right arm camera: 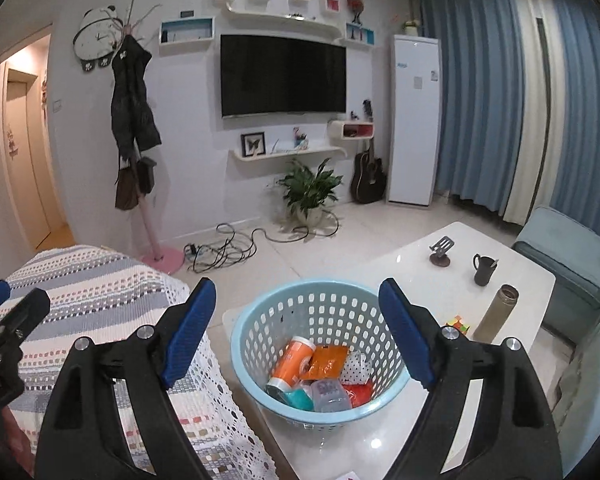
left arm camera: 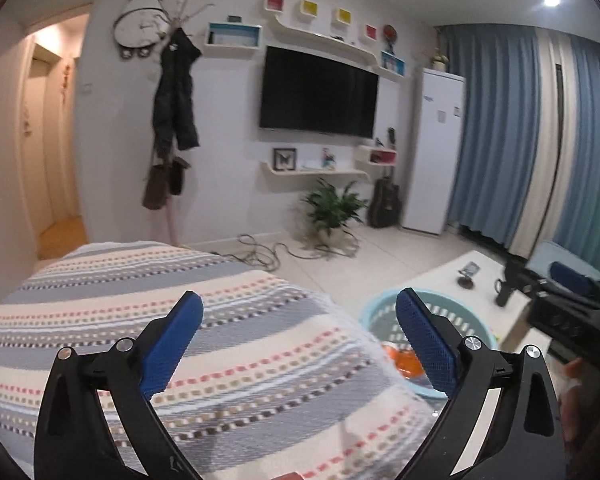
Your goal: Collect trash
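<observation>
Both tongs stand wide with nothing between their blue pads. The left tongs hang over a striped woven cover on a piece of furniture, its lace edge hanging down beside the white bench. The right tongs are raised above a light blue perforated basket that stands on the near part of the bench, close to the covered furniture. The collected trash lies in the bottom of that basket: an orange cylindrical container lying on its side, an orange sachet, a white dotted wrapper, a clear plastic bottle, a teal piece and something red. Farther back on the bench, well apart from the basket, are a phone stand, a black mug with a utensil in it, and a tall brownish flask; just beside the flask's base lies a small multicoloured cube. In the left wrist view the basket shows only partly, past the right pad, and the right tongs' black body enters at the right edge. Beyond, a dark wall television hangs over a shelf, with a potted plant, a black guitar and loose cables on the tiled floor, a coat rack with a dark jacket, and blue curtains.
</observation>
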Demonstrator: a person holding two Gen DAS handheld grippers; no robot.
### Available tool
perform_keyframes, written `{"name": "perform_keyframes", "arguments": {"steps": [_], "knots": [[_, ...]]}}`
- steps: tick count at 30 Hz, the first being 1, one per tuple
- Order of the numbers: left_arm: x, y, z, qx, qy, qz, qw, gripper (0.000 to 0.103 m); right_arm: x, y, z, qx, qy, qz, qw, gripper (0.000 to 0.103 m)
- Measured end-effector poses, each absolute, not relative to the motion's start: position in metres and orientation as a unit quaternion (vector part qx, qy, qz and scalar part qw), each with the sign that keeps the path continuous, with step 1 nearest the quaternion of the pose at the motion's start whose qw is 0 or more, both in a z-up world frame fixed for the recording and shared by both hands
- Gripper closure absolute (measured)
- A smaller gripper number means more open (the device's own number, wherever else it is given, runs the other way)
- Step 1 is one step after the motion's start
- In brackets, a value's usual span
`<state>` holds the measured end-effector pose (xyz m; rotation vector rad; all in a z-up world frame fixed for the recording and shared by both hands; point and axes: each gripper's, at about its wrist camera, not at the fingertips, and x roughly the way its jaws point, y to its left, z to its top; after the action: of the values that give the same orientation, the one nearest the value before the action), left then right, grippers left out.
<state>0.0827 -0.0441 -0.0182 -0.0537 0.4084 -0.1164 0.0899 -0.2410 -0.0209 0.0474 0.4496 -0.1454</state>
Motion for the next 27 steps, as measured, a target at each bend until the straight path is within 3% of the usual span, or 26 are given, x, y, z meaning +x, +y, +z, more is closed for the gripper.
{"name": "perform_keyframes", "arguments": {"steps": [8,27], "knots": [[0.084,-0.019,-0.027,-0.055,0.204,-0.039,0.977,0.009,0.085,-0.233,-0.024,0.017,0.206,-0.09,0.974,0.024],[0.069,-0.032,-0.026,-0.017,0.192,-0.022,0.981,0.008,0.079,-0.224,-0.038,0.016,0.204,-0.095,0.974,0.024]]}}
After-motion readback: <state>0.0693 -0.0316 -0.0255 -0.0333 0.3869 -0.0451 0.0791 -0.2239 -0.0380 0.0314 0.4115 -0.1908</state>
